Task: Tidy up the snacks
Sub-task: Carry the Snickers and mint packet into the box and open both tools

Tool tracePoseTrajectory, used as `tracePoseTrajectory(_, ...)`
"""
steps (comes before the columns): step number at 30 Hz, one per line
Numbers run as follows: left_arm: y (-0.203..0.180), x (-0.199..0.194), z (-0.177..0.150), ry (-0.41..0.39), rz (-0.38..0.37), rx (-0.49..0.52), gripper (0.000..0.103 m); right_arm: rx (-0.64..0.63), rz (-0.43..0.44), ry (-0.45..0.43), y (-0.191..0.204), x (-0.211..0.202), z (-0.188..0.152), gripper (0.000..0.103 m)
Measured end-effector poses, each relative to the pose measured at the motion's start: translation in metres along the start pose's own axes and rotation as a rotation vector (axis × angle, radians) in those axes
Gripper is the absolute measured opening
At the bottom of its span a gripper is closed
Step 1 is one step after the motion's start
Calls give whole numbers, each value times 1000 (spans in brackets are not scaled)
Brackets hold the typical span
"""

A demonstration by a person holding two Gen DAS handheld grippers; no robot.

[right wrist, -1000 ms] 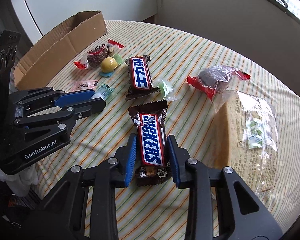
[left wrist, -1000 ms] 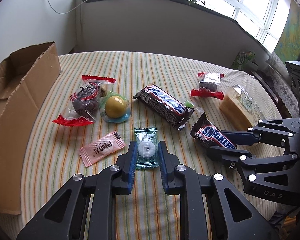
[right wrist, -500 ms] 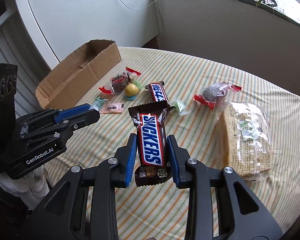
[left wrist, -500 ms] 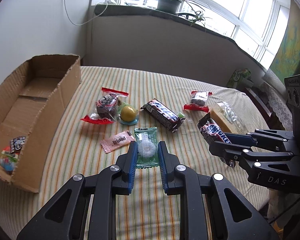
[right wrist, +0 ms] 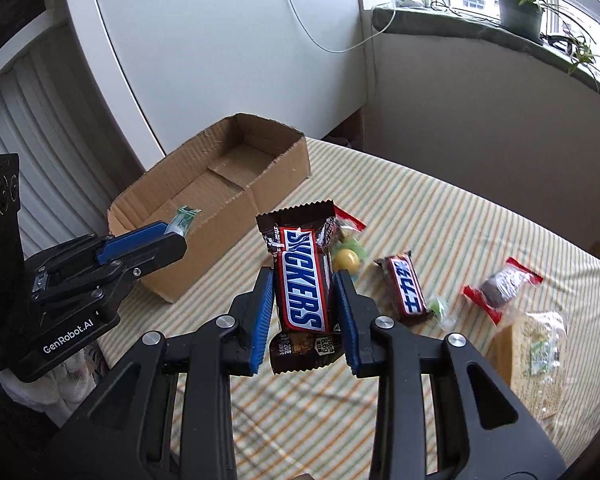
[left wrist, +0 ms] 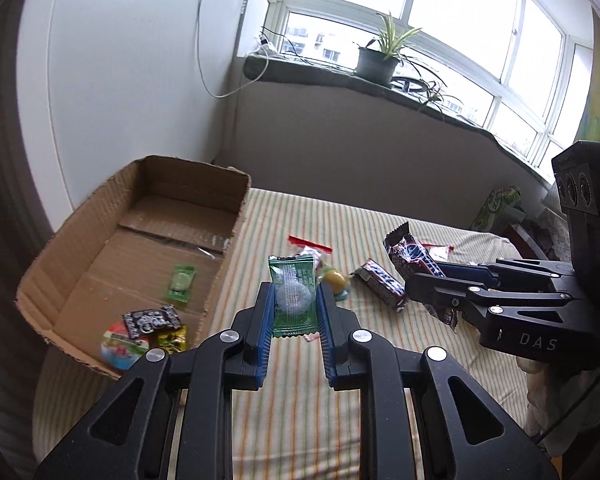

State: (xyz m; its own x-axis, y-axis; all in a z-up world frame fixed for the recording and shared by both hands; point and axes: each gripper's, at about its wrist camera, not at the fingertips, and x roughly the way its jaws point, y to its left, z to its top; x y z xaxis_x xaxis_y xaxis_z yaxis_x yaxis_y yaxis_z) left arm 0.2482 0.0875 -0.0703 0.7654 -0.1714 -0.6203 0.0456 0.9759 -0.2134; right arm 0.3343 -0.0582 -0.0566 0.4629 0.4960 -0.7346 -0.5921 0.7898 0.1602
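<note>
My left gripper (left wrist: pixel 294 302) is shut on a green candy packet (left wrist: pixel 293 294) and holds it in the air near the right wall of the open cardboard box (left wrist: pixel 228 216). My right gripper (right wrist: pixel 303 304) is shut on a Snickers bar (right wrist: pixel 302 280), lifted above the striped table; it also shows in the left wrist view (left wrist: pixel 410 254). The left gripper shows in the right wrist view (right wrist: pixel 172 236), level with the box (right wrist: pixel 220 216). The box holds a green packet (left wrist: pixel 180 282) and a few other snacks (left wrist: pixel 148 328).
On the striped tablecloth (right wrist: pixel 460 220) lie a second chocolate bar (right wrist: pixel 406 288), a yellow jelly cup (right wrist: pixel 348 258), a red-ended wrapped snack (right wrist: pixel 502 282), a small green candy (right wrist: pixel 438 306) and a bagged cake slice (right wrist: pixel 536 356). Wall and window ledge stand behind the table.
Both grippers have lifted their snacks off the table and moved left toward the cardboard box. The box inside has come into view.
</note>
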Motion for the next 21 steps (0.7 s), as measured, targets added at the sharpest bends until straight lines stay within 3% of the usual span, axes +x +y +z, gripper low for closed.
tracePoseTrajectory(13, 71, -9, 10, -38, 96, -70, 19, -76, 65, 19, 54, 68, 58, 32)
tracePoseTrajectory(21, 100, 3, 11, -25, 125, -113, 19, -114, 76, 57, 76, 111, 74, 32)
